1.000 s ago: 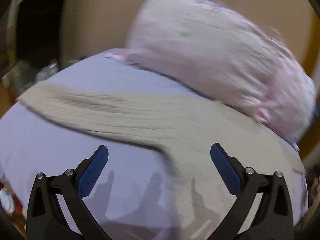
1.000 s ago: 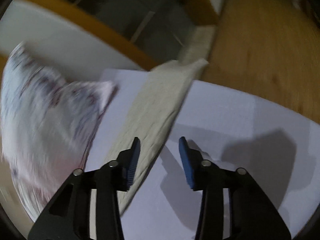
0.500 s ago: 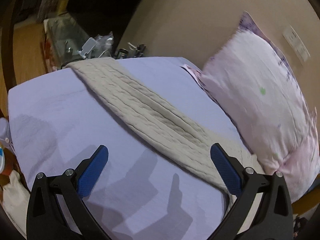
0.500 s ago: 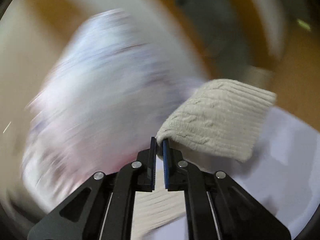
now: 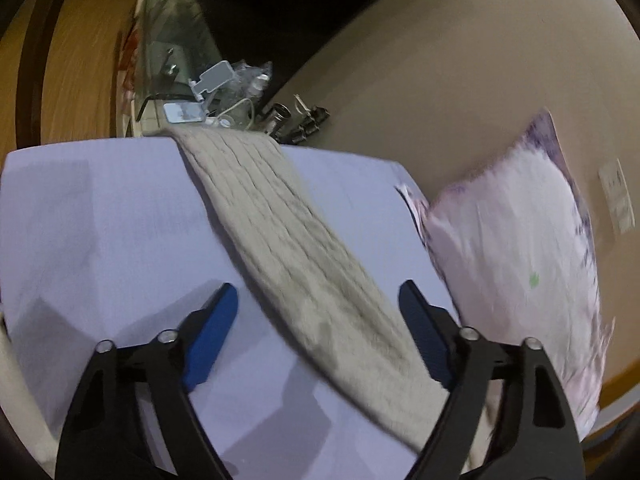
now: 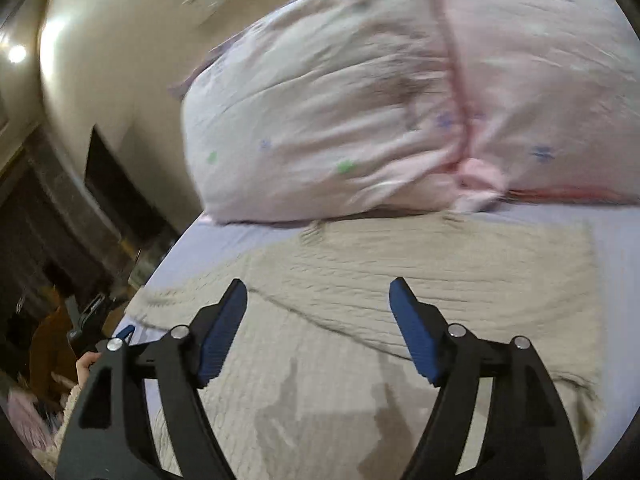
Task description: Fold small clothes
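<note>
A beige cable-knit garment (image 5: pixel 288 240) lies as a long folded strip across the lavender sheet (image 5: pixel 100 216). My left gripper (image 5: pixel 320 336) is open just above its near end, one finger on each side of the strip, holding nothing. In the right wrist view the same knit garment (image 6: pixel 400 280) lies flat with one layer folded over another. My right gripper (image 6: pixel 320 328) is open above it and empty.
A pink floral pillow (image 6: pixel 380 112) rests against the beige wall, just beyond the garment; it also shows at the right of the left wrist view (image 5: pixel 520 264). Cluttered small items and a phone (image 5: pixel 188 112) sit past the far edge of the bed. Wooden floor (image 5: pixel 80 80) lies to the left.
My right gripper was shut on the garment's end half a second ago; now it is open and the garment lies folded on the sheet. My left gripper has moved over the strip's near end.
</note>
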A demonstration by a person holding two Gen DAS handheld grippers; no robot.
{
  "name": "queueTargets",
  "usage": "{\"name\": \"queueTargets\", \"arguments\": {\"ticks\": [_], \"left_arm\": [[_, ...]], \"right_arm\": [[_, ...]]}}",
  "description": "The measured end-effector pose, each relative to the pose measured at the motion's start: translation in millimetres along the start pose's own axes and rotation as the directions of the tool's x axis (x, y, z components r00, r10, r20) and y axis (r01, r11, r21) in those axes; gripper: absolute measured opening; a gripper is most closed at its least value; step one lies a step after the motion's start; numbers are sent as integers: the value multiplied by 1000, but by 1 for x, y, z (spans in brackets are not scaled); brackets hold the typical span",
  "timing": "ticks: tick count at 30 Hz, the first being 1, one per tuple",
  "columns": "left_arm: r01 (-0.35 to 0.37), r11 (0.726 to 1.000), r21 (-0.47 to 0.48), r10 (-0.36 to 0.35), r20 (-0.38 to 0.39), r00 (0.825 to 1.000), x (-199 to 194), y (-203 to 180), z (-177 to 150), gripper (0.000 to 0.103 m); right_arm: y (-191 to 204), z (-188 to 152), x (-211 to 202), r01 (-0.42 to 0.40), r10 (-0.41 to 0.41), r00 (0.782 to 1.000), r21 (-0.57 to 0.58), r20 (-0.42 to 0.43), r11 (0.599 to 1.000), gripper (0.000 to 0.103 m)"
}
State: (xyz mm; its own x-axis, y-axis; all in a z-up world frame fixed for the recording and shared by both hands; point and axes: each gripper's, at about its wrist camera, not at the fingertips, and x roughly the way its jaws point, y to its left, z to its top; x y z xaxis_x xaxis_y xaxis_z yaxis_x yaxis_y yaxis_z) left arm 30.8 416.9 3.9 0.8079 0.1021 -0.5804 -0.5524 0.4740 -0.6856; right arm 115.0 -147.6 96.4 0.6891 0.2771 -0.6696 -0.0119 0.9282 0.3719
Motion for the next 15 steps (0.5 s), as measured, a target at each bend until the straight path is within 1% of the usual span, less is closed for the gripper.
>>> {"name": "queueTargets", "arguments": {"ticks": [1, 2, 3, 4, 5, 7, 8, 9, 10, 11, 12, 14, 15], "left_arm": [[2, 1000, -27, -2, -3, 1000, 3, 3, 7, 73], [2, 999, -43, -2, -4, 1000, 5, 5, 10, 71], [5, 998, -64, -6, -9, 1000, 7, 8, 14, 64], [8, 996, -83, -10, -18, 1000, 10, 11, 18, 55], [9, 996, -94, -12, -29, 1000, 13, 13, 20, 49], [2, 994, -110, -8, -58, 998, 20, 17, 22, 14], [-8, 994, -105, 0, -74, 997, 23, 16, 22, 10], [-8, 996, -93, 1, -71, 997, 23, 13, 22, 8], [-6, 999, -51, 3, -56, 998, 19, 1, 20, 7], [15, 1000, -4, -15, -44, 999, 14, -15, 18, 7], [37, 999, 32, -36, -40, 999, 11, -29, 16, 7], [151, 978, 146, -144, -59, 988, 1, -82, 1, 7], [219, 952, 213, -206, -83, 975, -4, -115, -13, 7]], "right_arm": [[-10, -2, -7, 11, -11, 1000, 29, 7, 1000, 75], [-17, -6, -14, 23, -24, 1000, 57, 14, 998, 76], [-36, -5, -22, 42, -45, 999, 97, 21, 994, 77], [-46, -6, -27, 56, -59, 998, 126, 24, 990, 77], [-56, -7, -32, 68, -72, 997, 154, 22, 986, 77], [-74, -7, -32, 79, -84, 996, 191, 19, 978, 77], [-80, -8, -31, 84, -90, 996, 204, 18, 975, 77], [-88, -10, -37, 93, -99, 995, 216, 19, 972, 77], [-93, -12, -40, 100, -108, 994, 223, 23, 970, 77], [-97, -13, -36, 106, -115, 993, 224, 26, 969, 78], [-102, -15, -40, 118, -128, 991, 230, 30, 966, 78], [-110, -18, -48, 132, -145, 989, 241, 41, 962, 78], [-115, -19, -54, 139, -157, 986, 250, 50, 958, 78]]}}
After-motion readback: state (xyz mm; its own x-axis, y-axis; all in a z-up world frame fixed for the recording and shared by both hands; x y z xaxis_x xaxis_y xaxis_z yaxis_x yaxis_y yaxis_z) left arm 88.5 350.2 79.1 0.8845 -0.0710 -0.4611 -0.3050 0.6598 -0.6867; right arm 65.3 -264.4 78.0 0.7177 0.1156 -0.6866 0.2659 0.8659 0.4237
